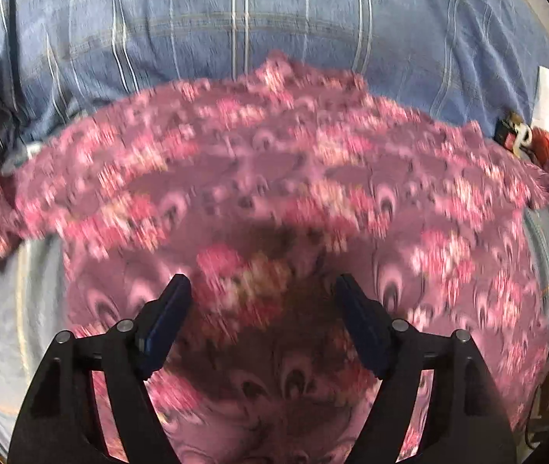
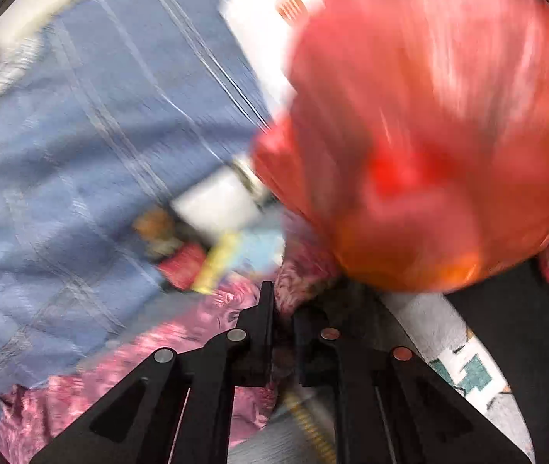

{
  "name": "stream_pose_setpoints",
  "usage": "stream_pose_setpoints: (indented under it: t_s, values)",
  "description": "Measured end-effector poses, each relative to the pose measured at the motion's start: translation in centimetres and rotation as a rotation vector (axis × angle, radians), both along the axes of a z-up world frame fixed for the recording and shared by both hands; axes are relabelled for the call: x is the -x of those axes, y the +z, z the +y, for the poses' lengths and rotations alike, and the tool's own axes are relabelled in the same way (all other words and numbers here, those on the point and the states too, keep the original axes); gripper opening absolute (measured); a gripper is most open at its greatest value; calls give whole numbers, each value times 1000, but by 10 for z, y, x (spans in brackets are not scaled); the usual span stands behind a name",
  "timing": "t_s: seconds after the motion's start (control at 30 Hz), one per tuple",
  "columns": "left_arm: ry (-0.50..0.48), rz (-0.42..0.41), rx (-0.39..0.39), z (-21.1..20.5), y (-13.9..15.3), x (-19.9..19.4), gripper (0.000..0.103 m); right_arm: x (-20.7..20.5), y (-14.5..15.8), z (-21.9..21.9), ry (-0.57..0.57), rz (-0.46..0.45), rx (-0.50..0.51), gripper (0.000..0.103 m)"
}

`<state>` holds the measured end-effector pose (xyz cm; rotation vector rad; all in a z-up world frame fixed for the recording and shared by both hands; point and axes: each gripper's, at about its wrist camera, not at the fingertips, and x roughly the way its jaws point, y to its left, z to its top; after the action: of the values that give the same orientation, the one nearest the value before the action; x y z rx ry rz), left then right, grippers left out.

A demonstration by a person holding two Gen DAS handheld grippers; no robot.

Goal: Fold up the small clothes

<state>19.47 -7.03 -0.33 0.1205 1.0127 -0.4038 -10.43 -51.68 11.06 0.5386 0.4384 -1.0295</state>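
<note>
You are early in the fold, as far as these blurred views let me judge: the pink floral garment lies spread across the blue striped bedsheet in one broad layer, its far edge ragged and uneven, and I see no finished crease or stacked panel anywhere. Squaring it up and making every fold is, by my reading, yet to do.

Your left gripper hangs over the middle of the cloth with its fingers wide apart and nothing pinched between them; the fabric shows plainly through the gap.

Your right gripper has its fingers drawn nearly together, and a bunch of the same pink print sits pinched at their tips, so you have one edge or corner in hand there.

As for containers, a red plastic bag bulges just beyond the right gripper, full and rounded, but the blur hides what is in it. A white box lies on the sheet near some small clutter; whether it is open I cannot tell
</note>
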Motion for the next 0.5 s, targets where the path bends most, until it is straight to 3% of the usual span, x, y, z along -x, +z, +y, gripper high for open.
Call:
stream_pose_setpoints:
  t_s: [0.07, 0.13, 0.23, 0.3, 0.5]
  values:
    - [13, -6, 39, 3, 6, -12, 77, -7, 17, 14, 41, -38, 33, 8]
    - [51, -6, 24, 6, 3, -26, 77, -17, 32, 28, 93, -52, 42, 8]
    - [83, 105, 69, 15, -17, -42, 77, -42, 40, 57, 185, -53, 26, 8]
    - [84, 74, 84, 18, -13, -40, 77, -64, 39, 83, 261, -58, 4, 8]
    - [76, 151, 175, 34, -9, -42, 77, -122, 22, 166, 452, -45, -77, 7]
